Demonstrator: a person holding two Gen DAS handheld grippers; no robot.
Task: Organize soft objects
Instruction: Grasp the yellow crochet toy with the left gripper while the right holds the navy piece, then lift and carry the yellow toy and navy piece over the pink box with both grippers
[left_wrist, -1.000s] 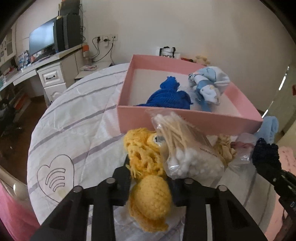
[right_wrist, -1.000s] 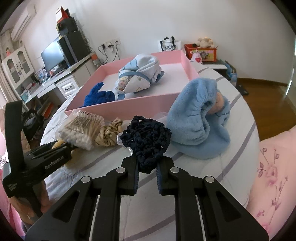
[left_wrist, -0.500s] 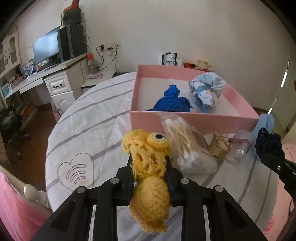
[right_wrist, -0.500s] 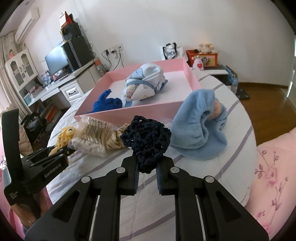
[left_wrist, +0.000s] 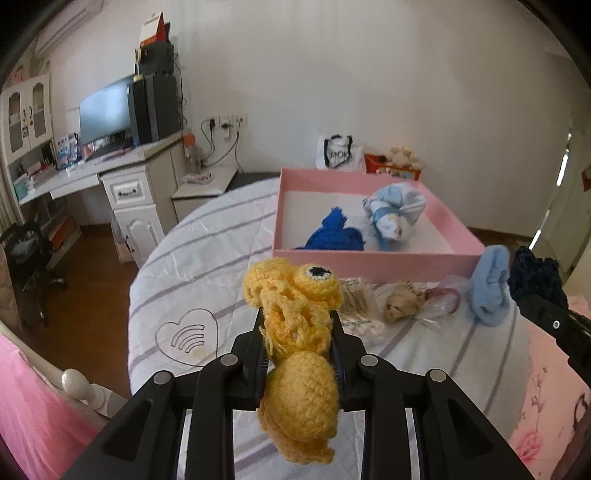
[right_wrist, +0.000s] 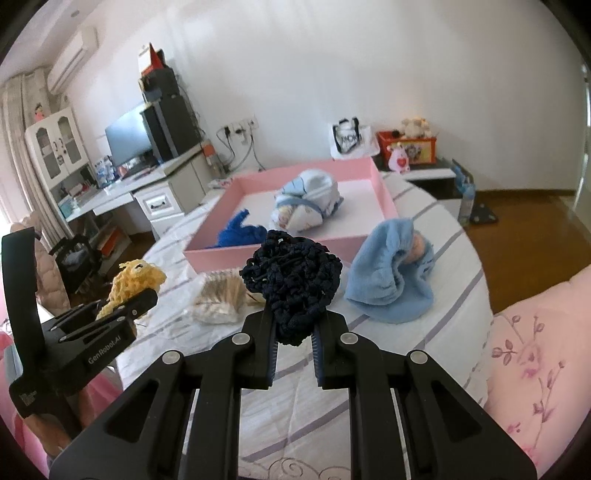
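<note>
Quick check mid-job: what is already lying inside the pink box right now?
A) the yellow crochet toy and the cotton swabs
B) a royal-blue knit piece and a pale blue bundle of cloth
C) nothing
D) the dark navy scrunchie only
B: the royal-blue knit piece and the pale blue cloth bundle lie inside the pink box.

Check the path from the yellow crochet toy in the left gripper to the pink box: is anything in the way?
Nothing visible blocks it. The yellow crochet toy, clamped in the left gripper, is held above the table, and the cotton swab bag lies low before the pink box. The box's open top shows bare floor.
</note>
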